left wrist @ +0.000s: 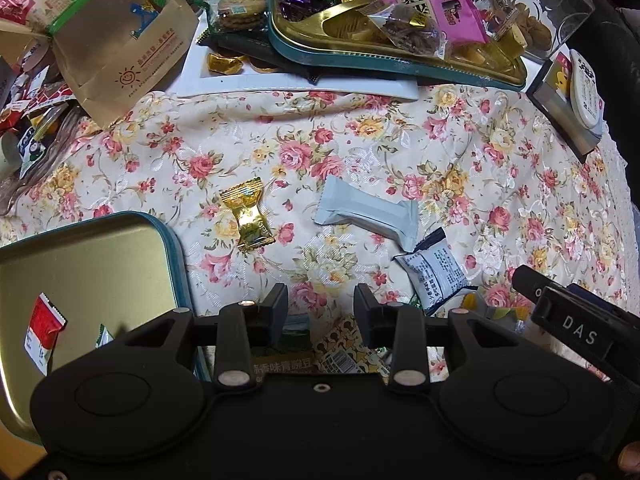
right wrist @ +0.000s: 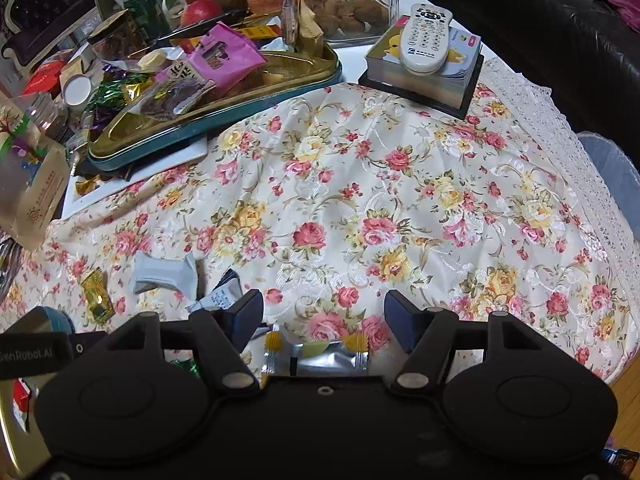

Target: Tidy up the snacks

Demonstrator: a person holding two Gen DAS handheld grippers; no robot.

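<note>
Loose snacks lie on the floral tablecloth: a gold-wrapped candy (left wrist: 248,213), a pale grey packet (left wrist: 366,210) and a dark blue and white packet (left wrist: 434,270). An open teal tin (left wrist: 80,256) with a gold inside stands at near left and holds a red and white sachet (left wrist: 43,330). My left gripper (left wrist: 321,306) is open and empty, hovering over green and yellow packets (left wrist: 340,354) at the near edge. My right gripper (right wrist: 324,314) is open and empty above a silver packet (right wrist: 320,356). The gold candy (right wrist: 96,290) and grey packet (right wrist: 166,272) show at its left.
A second teal tin (left wrist: 400,60) heaped with sweets rests on a white tray (left wrist: 240,84) at the back. A brown paper bag (left wrist: 116,44) lies back left. A glass jar (right wrist: 352,0), a remote (right wrist: 426,38) on a book and a black sofa (right wrist: 560,40) are on the right.
</note>
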